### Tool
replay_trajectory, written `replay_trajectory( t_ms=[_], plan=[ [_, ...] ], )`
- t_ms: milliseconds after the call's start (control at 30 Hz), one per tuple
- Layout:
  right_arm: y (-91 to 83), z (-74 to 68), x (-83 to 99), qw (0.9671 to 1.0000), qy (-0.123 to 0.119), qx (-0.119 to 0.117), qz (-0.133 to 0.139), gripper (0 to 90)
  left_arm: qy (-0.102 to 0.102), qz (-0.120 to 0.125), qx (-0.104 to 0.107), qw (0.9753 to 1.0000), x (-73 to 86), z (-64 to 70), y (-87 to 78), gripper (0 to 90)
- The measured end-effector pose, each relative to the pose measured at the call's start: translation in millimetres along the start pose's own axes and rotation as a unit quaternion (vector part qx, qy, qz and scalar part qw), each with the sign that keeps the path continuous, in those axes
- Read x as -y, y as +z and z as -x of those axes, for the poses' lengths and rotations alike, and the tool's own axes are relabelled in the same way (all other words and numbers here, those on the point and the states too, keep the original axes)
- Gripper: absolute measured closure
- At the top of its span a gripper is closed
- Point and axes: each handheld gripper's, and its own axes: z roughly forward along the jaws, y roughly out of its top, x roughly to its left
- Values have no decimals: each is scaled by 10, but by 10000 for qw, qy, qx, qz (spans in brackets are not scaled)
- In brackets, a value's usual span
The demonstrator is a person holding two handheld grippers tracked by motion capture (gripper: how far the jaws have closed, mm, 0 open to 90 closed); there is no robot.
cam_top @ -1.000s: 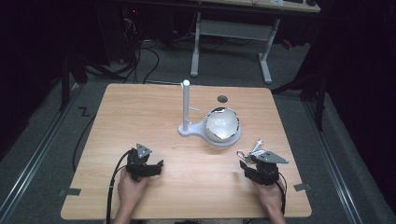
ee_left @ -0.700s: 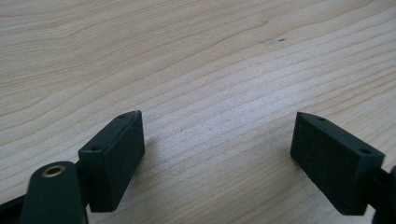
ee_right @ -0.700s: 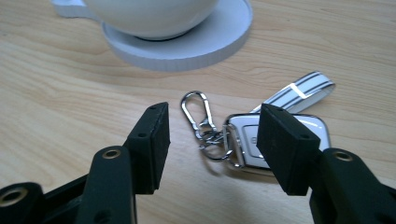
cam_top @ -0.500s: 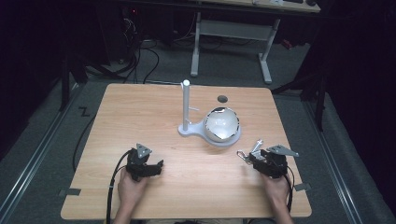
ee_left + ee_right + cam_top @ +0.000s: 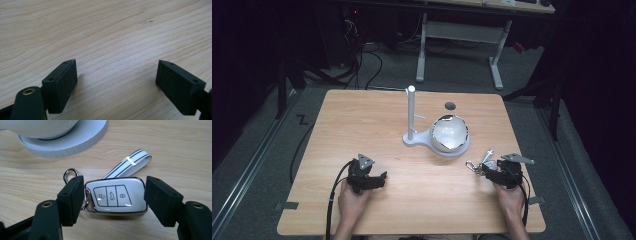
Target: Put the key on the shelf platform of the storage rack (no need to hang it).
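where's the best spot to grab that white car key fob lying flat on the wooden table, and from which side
Grip the white three-button car key fob across its two long edges, coming in low along the wooden table from its plain end, away from the silver clip and striped strap. It lies flat, buttons up, so those straight edges probably seat best. The right gripper already straddles them, jaws open.

Left gripper (image 5: 381,178): held low in the left hand (image 5: 353,200), jaws spread wide, nothing between them; in its own view (image 5: 116,82) both pads show their inner faces. Cable trails back past the wrist.

Right gripper (image 5: 484,169): held in the right hand (image 5: 510,197), grey plate on top, jaws pointing away to the person's left. In its own view (image 5: 112,200) the jaws stand at either side of what lies between them, with a slim gap at the right pad.
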Motion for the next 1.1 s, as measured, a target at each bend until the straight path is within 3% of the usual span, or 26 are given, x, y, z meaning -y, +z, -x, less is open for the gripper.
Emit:
replay_trajectory(
  t_ms=[133,367,600,800,1100],
  plan=[
    [19,27,-49,9999,64,2,85,345,0,0,0,10000,0,0,0,180],
    [169,34,-211,9998,157,13,-148,360,6,-3,1,10000,0,-1,0,180],
    [316,51,-320,9989,271,169,-353,377,-1,-1,0,10000,0,0,0,180],
    [416,78,-311,9973,366,278,-573,398,6,-4,0,10000,0,-1,-1,179],
    [487,75,-308,9972,336,294,-599,458,-2,1,0,10000,0,0,0,180]
  ],
)
